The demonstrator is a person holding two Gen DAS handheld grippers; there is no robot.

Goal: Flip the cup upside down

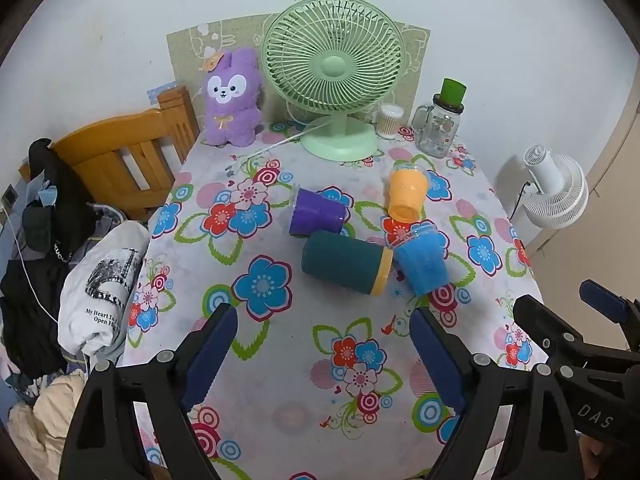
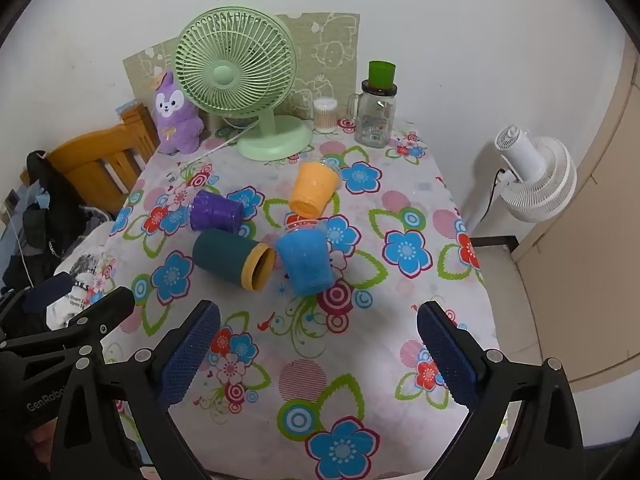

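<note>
Here, four cups lie tipped over mid-counter on the flowered cloth (image 1: pixel 280 360). Leftmost, the purple cup (image 1: pixel 318 213) lies on its side with its long axis roughly left-right and its clear rim to the left. Just in front, the dark teal cup (image 2: pixel 228 253) also lies on its side, long axis left-right, its yellow-rimmed mouth opening rightward, nothing visible inside. The blue cup (image 2: pixel 306 260) lies just beside that mouth, base toward the cameras, clear rim pointing away. Behind it the orange cup (image 2: pixel 314 189) is tipped too, base nearer, rim toward the wall.

Along the back stand a purple plush rabbit (image 1: pixel 232 98), a green desk fan (image 1: pixel 334 68), a small tub of cotton swabs (image 2: pixel 325 115) and a glass mug jar (image 2: pixel 376 116) with a green cap on its lid.

Both the left tongs (image 1: pixel 322 344) and right tongs (image 2: pixel 318 346) hover near the front edge, spread wide and grasping nothing.
</note>
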